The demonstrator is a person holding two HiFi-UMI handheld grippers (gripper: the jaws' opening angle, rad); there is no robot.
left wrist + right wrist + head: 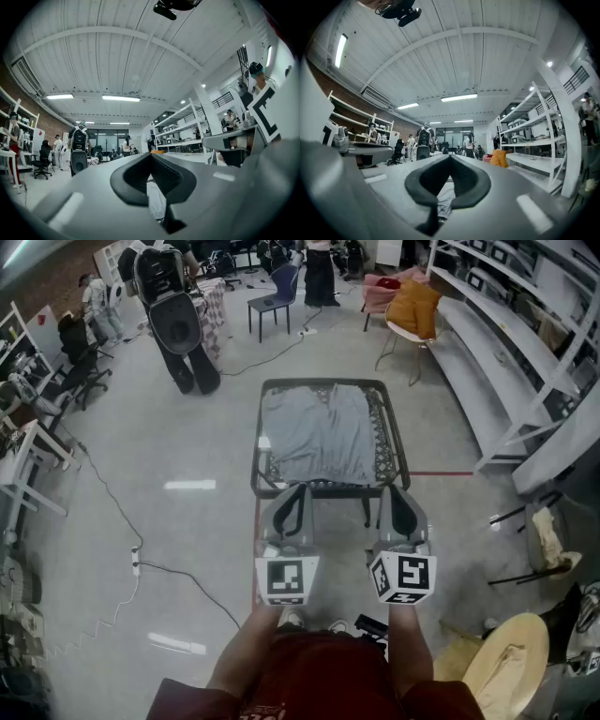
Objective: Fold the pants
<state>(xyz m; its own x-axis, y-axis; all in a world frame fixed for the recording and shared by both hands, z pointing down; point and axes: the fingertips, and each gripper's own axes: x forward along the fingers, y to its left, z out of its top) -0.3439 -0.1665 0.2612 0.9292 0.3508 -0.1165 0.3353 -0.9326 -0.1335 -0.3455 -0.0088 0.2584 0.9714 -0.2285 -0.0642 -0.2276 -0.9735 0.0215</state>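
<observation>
Both grippers are clenched shut with nothing between the jaws. The left gripper (302,487) and the right gripper (395,489) are held side by side and roughly level, with their marker cubes toward the person. White shelving (506,352) runs along well off to the right gripper's right. Just ahead of both tips stands the mesh-topped table (325,382), its near rim close beneath them. The pants (319,432), grey and spread flat in a rough rectangle, cover most of the top, just beyond the jaws and apart from them. Farther ahead, to the right of the right gripper, an orange cushion (413,306) sits on a chair.
</observation>
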